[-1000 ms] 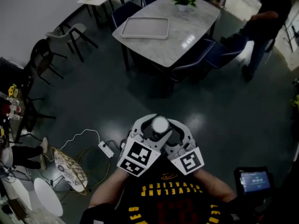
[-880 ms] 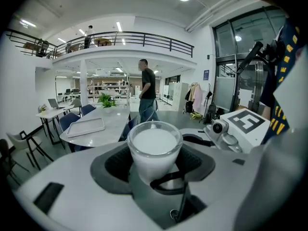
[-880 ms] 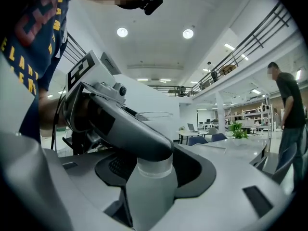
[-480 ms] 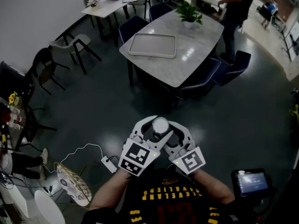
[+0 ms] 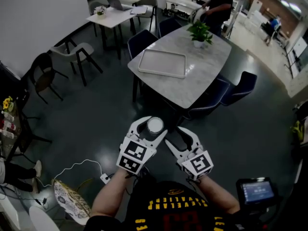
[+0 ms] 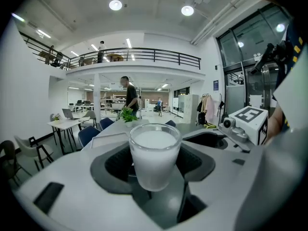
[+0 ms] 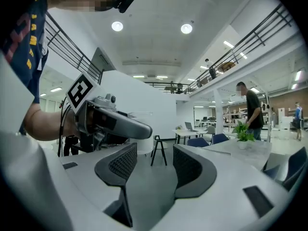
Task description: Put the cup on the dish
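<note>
Dim — ceiling-lit, perhaps; fisheye edges.

Left gripper (image 5: 153, 127) clasps the cup (image 5: 155, 125); right gripper (image 5: 176, 137) jaws stand apart.

Head view: mounted high, facing steeply down, with the left hand-held gripper (image 5: 155, 129) and right hand-held gripper (image 5: 178, 137) near and floor beyond. Each gripper view sits close behind its own jaws, looking level across the room. All three share the far tabletop (image 5: 214, 66) and its plant (image 5: 200, 31).

Bystander (image 5: 220, 1), head beyond top edge
</note>
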The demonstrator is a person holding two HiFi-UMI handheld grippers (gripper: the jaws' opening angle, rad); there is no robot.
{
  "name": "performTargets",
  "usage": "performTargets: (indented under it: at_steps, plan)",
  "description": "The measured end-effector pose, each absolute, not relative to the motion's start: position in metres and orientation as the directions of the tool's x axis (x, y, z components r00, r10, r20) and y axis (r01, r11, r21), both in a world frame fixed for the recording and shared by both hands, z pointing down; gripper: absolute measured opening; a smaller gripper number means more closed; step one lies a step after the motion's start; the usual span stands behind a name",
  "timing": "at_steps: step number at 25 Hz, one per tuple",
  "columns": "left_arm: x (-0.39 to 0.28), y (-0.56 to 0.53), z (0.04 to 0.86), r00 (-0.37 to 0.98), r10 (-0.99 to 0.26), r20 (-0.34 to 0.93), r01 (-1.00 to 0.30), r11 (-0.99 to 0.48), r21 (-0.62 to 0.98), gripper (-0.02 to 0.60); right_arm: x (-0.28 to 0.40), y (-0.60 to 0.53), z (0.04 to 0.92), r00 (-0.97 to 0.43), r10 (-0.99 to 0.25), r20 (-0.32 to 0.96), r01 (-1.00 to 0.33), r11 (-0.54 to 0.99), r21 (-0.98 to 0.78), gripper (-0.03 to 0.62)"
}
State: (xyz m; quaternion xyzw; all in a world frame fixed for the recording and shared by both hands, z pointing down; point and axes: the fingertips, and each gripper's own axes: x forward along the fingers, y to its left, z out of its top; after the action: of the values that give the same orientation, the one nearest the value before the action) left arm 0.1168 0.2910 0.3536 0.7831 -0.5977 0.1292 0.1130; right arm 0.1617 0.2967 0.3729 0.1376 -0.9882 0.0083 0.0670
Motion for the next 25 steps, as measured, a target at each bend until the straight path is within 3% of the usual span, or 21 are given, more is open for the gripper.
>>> performTargets:
  at_steps: [12, 23, 24, 25]
  plan:
    - [0.020, 0.293, 0.376, 0.186, -0.923, 0.337, -0.982, -0.183, 0.040, 0.264, 0.113, 0.267, 0.391, -0.929, -0.342, 0.141, -0.364, 0.913, -0.183, 0.236]
    - [-0.008, 0.296, 0.398, 0.162, -0.924, 0.347, -0.987, -0.149, 0.065, 0.264, 0.092, 0.249, 0.400, -0.923, -0.359, 0.137, -0.381, 0.902, -0.204, 0.236]
    - [-0.010, 0.294, 0.399, 0.160, -0.925, 0.346, -0.987, -0.146, 0.067, 0.264, 0.089, 0.245, 0.400, -0.925, -0.358, 0.127, -0.378, 0.903, -0.205, 0.220]
    - [-0.012, 0.292, 0.401, 0.158, -0.924, 0.347, -0.987, -0.143, 0.066, 0.264, 0.086, 0.240, 0.400, -0.927, -0.357, 0.117, -0.375, 0.904, -0.206, 0.144]
